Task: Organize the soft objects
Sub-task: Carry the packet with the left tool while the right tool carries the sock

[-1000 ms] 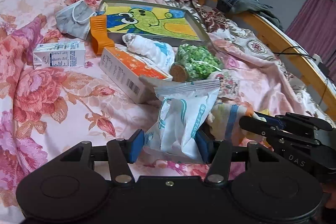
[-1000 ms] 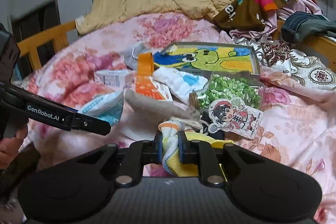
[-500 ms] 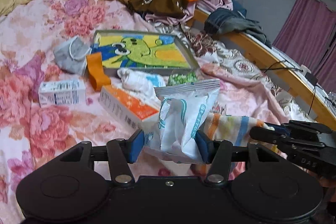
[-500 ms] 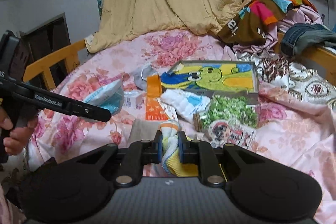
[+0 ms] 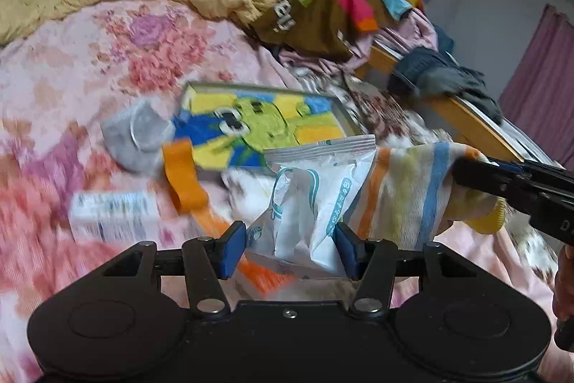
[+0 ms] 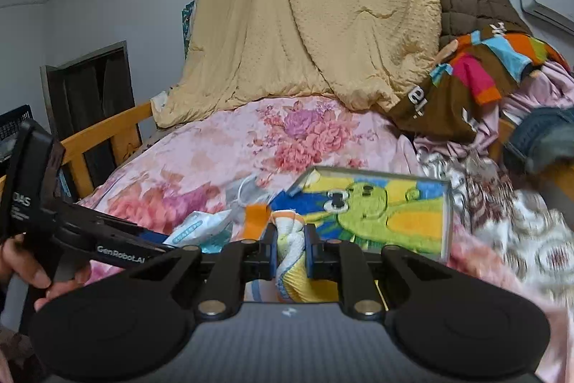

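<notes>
- The left gripper (image 5: 290,244) points forward and somewhat down over the bed (image 5: 71,67). Its blue fingers (image 5: 232,248) stand partly apart and pinch one white pouch with teal print (image 5: 315,200), which stands up between them, sealed edge on top, clear of the bedspread.
- A hand (image 6: 25,270) grips the left gripper's handle at the left edge of the right wrist view.
- The right gripper (image 6: 291,252) also points forward and slightly down. Its fingers (image 6: 269,252) are drawn close together and clamp one bunched striped cloth (image 6: 292,248), white with orange, blue and yellow bands.
- In the left wrist view that cloth hangs from the right gripper, spread out just beside the pouch on its right.
- Lying on the floral bedspread, near the middle of the bed: one framed picture of a green cartoon creature (image 5: 265,128), one grey face mask (image 5: 138,139) touching the frame's left end, one orange comb-like piece (image 5: 181,174) in front of the mask, and one small white carton (image 5: 113,214) toward the near left. All are blurred.
- Toward the head of the bed: one yellow quilt (image 6: 315,17) heaped against the wall.
- At the far right corner: one pile of clothes, topped by a brown garment with bright patches (image 5: 333,9).
</notes>
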Demonstrator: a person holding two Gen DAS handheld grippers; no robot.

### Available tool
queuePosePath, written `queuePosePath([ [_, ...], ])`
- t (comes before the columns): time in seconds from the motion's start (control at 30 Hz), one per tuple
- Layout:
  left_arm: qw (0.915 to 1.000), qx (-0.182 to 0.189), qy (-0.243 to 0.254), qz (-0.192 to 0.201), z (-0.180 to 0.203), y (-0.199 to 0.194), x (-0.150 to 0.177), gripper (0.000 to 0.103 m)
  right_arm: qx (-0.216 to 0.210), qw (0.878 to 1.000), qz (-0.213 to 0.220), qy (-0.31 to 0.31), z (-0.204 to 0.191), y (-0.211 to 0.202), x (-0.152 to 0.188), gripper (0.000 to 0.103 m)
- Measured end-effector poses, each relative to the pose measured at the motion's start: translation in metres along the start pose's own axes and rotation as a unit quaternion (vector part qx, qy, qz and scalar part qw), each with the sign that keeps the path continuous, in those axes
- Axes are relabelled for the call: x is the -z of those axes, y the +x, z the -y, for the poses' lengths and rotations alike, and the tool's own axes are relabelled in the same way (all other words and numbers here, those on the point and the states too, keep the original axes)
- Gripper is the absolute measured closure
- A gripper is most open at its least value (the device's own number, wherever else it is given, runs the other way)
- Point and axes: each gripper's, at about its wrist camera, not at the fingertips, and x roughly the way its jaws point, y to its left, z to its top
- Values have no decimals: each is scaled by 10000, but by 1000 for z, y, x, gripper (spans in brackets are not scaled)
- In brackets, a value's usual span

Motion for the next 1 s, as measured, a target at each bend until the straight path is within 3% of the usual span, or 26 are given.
queuePosePath([
  [0.23, 9987, -434, 208, 182, -21, 44, -78, 47, 47, 9997, 68, -219, 25, 95, -66, 87],
  [0.4, 9974, -679, 183, 180, -35, 95, -109, 47, -91, 9991, 81, -400, 50, 169, -83, 87],
  [0.53, 9964, -806, 280, 2, -42, 147, -113, 47, -128, 9993, -52, -355, 84, 220, -75, 87],
  [0.7, 9978, -587, 44, -313, -53, 208, -104, 47, 52, 9986, -516, 80, 130, 257, -52, 86],
  [1.0, 9970, -415, 76, -645, -45, 276, -85, 47, 564, 9924, -1019, 404, 174, 261, -19, 84],
])
